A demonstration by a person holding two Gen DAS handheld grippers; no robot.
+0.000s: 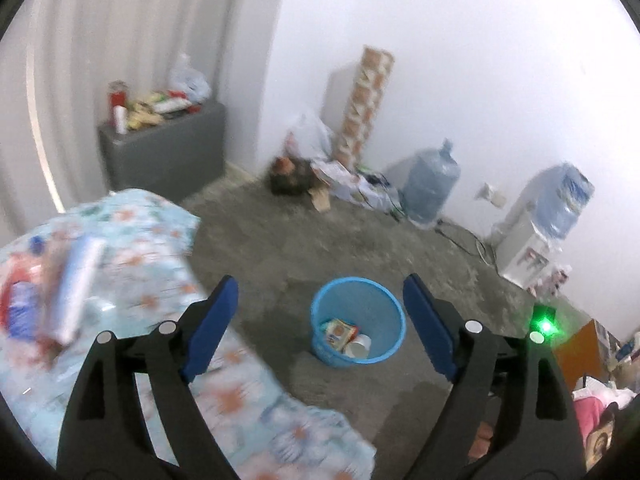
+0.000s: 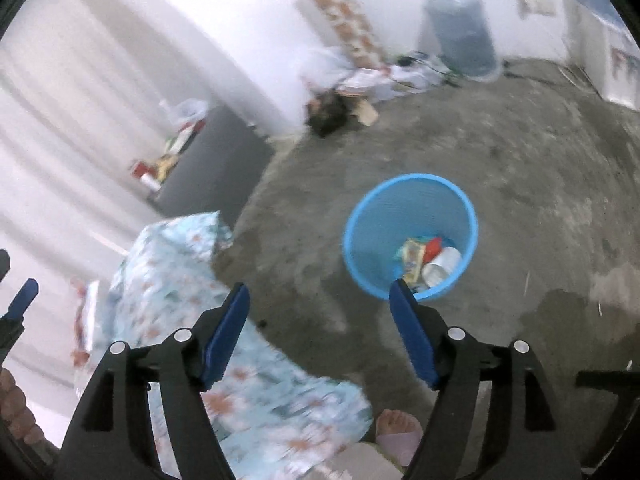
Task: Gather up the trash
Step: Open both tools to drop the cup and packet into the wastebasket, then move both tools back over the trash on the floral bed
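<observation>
Trash (image 2: 430, 260) in round blue mesh-plastic bin (image 2: 362, 236), rough concrete floor (image 2: 540, 168).

I see the round blue plastic mesh bin (image 1: 358, 322) standing on the grey concrete floor (image 1: 304, 236), to the right of the table with the flowered light-blue cloth (image 1: 160, 264). In the bin lie a white paper cup (image 1: 359, 347) and a yellow snack wrapper (image 1: 338, 333), side by side. Behind the table, a grey box-shaped cabinet (image 1: 164, 152) stands against the pleated white curtain (image 1: 100, 40), with bottles and packets on top. Along the far wall, a big clear water jug (image 1: 430, 184) stands left of the white water dispenser (image 1: 532, 240).
</observation>
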